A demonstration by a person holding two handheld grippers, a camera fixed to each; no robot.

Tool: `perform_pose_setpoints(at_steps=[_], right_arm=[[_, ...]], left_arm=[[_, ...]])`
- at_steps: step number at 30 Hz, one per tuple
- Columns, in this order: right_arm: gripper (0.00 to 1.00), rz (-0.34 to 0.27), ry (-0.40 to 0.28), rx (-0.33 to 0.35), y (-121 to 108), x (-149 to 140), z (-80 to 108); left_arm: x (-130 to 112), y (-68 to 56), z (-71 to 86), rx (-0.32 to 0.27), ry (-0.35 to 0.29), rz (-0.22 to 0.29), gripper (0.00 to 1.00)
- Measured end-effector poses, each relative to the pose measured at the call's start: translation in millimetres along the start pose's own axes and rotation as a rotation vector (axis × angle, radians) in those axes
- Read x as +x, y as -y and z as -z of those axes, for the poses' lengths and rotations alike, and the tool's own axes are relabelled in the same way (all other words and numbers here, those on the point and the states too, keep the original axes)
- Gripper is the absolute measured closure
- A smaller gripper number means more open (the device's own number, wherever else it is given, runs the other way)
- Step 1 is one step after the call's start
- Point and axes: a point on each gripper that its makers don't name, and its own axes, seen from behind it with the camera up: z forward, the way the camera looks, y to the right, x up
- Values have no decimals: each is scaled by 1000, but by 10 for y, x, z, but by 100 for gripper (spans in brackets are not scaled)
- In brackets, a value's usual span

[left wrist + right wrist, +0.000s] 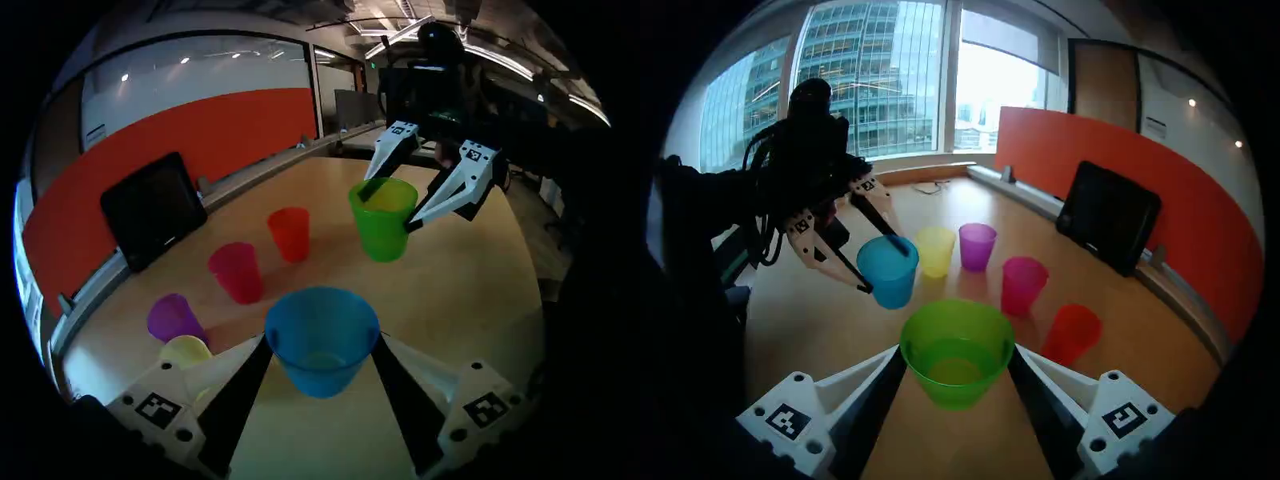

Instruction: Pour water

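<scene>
Hanging above the table (472,280), the left gripper (322,340) clamps a translucent blue cup (320,364) by its sides; the right gripper (957,352) clamps a green cup (956,372) likewise. Bare table surface lies between them.

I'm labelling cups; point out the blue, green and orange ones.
blue cup (322,382): left gripper view, lower near wall.
green cup (957,395): right gripper view, lower near wall.
orange cup (290,237): left gripper view, side wall.
</scene>
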Motion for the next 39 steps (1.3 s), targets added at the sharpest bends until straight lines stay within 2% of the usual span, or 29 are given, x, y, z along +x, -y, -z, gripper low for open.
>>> perform_pose_setpoints(at_steps=[9,24,39], right_arm=[[9,-2,38,5,22,-208,-183],[9,-21,69,20,81,-452,-390],[9,-37,85,18,98,-594,-460]], left_arm=[[-165,-62,-151,-38,48,-17,14],[-343,-142,-321,-77,87,-6,14],[-446,-139,-344,-90,98,28,13]])
